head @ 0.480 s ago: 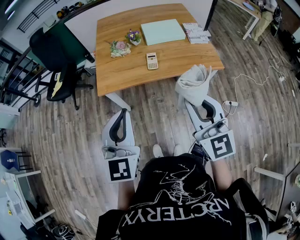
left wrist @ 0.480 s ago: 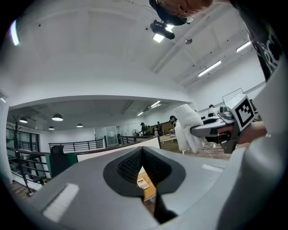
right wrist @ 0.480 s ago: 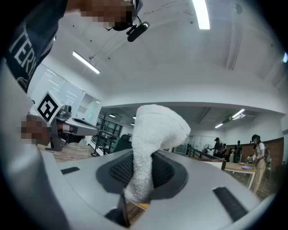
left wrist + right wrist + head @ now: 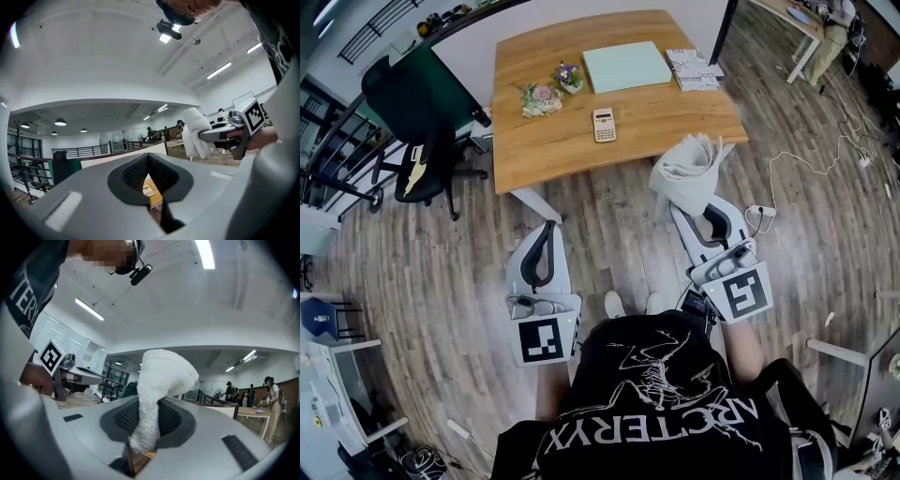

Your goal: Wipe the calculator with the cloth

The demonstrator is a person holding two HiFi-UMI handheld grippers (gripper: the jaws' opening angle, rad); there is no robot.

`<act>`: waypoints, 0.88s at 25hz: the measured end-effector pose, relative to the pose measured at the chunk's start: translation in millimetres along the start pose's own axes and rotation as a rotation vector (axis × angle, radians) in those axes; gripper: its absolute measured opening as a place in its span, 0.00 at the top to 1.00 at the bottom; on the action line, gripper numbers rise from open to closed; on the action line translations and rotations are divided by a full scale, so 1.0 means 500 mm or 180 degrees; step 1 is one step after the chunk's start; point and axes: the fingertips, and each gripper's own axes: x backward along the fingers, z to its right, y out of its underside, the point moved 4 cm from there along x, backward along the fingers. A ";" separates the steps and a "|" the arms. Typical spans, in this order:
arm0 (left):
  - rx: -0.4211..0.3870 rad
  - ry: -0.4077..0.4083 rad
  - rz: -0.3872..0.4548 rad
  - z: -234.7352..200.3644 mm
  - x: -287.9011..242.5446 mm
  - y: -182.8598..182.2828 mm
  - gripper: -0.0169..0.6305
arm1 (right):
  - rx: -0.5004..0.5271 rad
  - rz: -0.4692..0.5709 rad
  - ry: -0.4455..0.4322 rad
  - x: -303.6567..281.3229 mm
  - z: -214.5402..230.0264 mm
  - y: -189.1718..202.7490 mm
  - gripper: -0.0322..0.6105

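Note:
A small beige calculator [image 4: 603, 124] lies flat near the middle of the wooden table [image 4: 572, 155]. A white cloth [image 4: 686, 167] hangs bunched just off the table's front right corner, with my right gripper [image 4: 682, 199] shut on it. In the right gripper view the cloth [image 4: 158, 385] stands up between the jaws. My left gripper [image 4: 547, 228] is held low over the floor, short of the table, shut on nothing. In the left gripper view the calculator [image 4: 148, 190] shows through the gap under the closed jaws, and the cloth [image 4: 196, 131] is off to the right.
On the table are a pale green pad [image 4: 626, 65], a stack of booklets [image 4: 692, 67] and two small flower bunches [image 4: 542, 97]. A black office chair [image 4: 417, 141] stands left of the table. A white cable [image 4: 806, 150] trails over the wooden floor at the right.

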 end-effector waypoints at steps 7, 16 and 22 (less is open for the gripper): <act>0.0009 -0.0009 0.0004 0.007 -0.007 0.000 0.96 | 0.0068 -0.0042 -0.0003 0.004 0.008 0.005 0.81; 0.0006 -0.0063 -0.0016 0.044 -0.044 -0.003 0.96 | 0.0096 -0.0046 -0.0107 0.004 0.053 0.023 0.81; -0.0006 -0.0158 0.0002 0.077 -0.061 0.000 0.96 | 0.0098 -0.0053 -0.0233 0.009 0.086 0.041 0.81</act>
